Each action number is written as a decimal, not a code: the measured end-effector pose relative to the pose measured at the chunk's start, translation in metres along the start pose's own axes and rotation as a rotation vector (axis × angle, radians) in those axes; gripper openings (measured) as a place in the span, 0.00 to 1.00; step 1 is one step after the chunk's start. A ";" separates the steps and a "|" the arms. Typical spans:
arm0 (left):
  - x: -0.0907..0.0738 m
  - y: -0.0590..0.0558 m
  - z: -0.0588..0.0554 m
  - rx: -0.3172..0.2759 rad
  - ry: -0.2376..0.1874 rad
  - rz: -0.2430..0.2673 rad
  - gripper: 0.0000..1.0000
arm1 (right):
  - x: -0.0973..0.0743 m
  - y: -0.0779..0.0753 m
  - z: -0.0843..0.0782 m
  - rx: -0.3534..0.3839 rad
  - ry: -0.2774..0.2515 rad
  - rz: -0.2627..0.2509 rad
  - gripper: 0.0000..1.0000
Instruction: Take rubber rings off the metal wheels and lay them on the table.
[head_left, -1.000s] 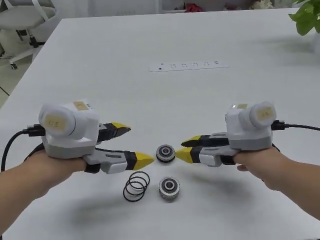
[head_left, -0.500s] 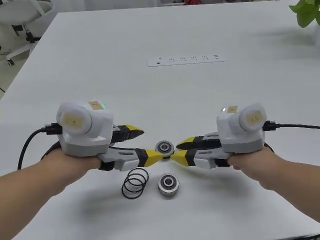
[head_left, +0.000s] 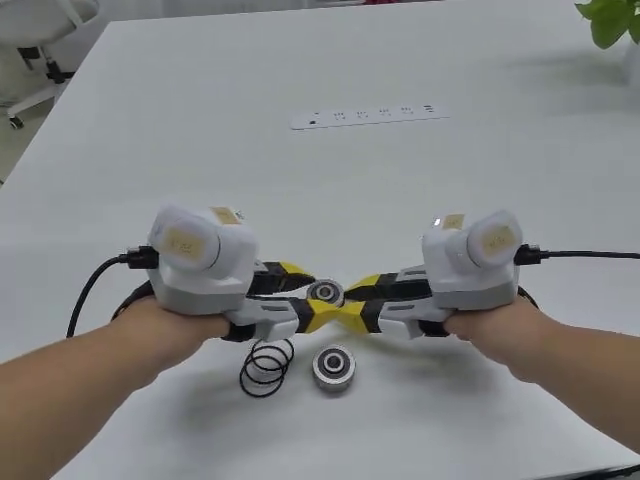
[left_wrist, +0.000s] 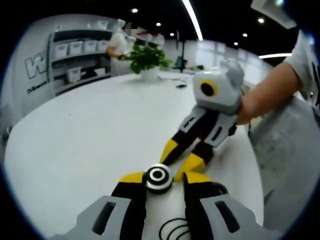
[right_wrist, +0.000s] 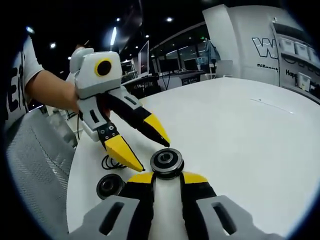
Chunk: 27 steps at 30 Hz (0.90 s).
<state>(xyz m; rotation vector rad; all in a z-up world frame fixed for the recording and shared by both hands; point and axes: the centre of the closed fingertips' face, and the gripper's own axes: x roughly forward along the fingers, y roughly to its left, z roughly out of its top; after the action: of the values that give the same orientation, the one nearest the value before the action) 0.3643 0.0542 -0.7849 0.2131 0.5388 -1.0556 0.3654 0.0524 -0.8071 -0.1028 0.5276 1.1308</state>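
My left gripper (left_wrist: 162, 180) was part-way spread, and the wheel (left_wrist: 159, 176) sat between its yellow tips. One tip seemed to touch the wheel's dark outer band, while a narrow slit showed on the other side. I could not tell whether it had any real grip.

My right gripper (right_wrist: 167, 179) was spread about as wide, with the same wheel (right_wrist: 166, 162) right at its tips. It faced the left gripper (right_wrist: 147, 150) nose to nose.

In the head view the left gripper (head_left: 310, 293) and right gripper (head_left: 352, 300) met from opposite sides over the wheel (head_left: 324, 293), their lower tips almost touching beneath it.

On my side of both grippers, a second wheel (head_left: 333, 366) lay flat on the desk (head_left: 200, 130). Loose rubber rings (head_left: 265, 365) lay overlapping just beside it, under the left gripper. Well beyond the tips was a power strip (head_left: 365, 116).
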 end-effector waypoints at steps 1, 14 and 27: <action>0.002 0.000 0.000 0.001 0.002 -0.001 0.28 | 0.000 0.000 0.000 0.000 -0.001 0.000 0.16; 0.007 0.009 -0.005 0.029 0.037 0.052 0.16 | 0.000 0.001 0.001 0.001 -0.013 -0.001 0.16; 0.005 0.007 -0.005 -0.005 0.019 0.086 0.14 | 0.002 0.004 0.000 -0.022 0.000 -0.006 0.17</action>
<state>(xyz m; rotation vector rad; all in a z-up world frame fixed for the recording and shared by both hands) 0.3708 0.0564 -0.7923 0.2402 0.5448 -0.9698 0.3630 0.0560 -0.8071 -0.1235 0.5143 1.1313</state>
